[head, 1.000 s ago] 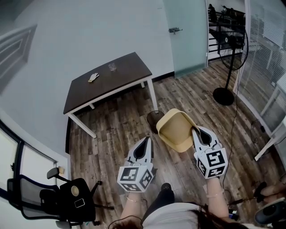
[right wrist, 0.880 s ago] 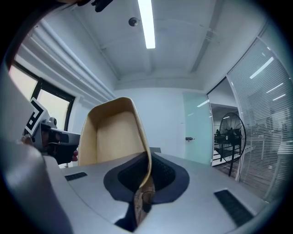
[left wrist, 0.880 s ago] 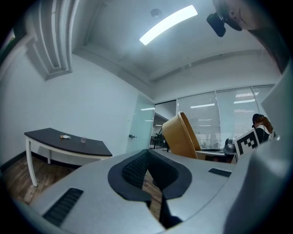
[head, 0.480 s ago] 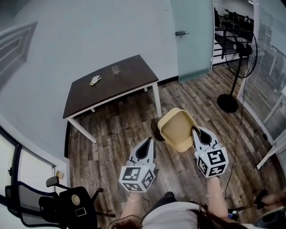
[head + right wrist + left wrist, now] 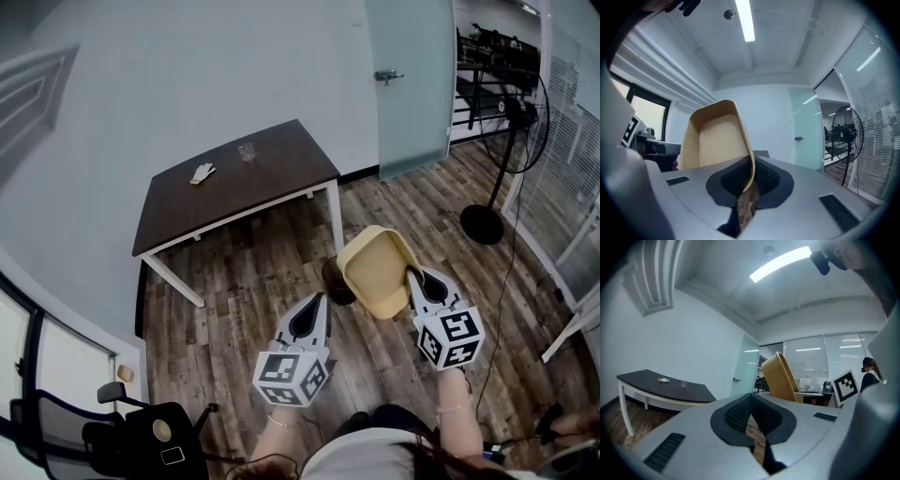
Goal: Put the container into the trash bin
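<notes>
Since the right gripper [image 5: 419,281] is pinching one wall of the tan container [image 5: 373,270] in the air, I'd centre it over the dark trash bin [image 5: 334,279] before letting go. Left gripper [image 5: 312,306] is closed and empty. The bin's on the wood floor [image 5: 244,281], near the right corner of the table [image 5: 225,202].

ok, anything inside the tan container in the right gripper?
Nothing visible: the container shows bare tan floor and walls in the head view. The right gripper pinches its rim, and that near corner is covered.
</notes>
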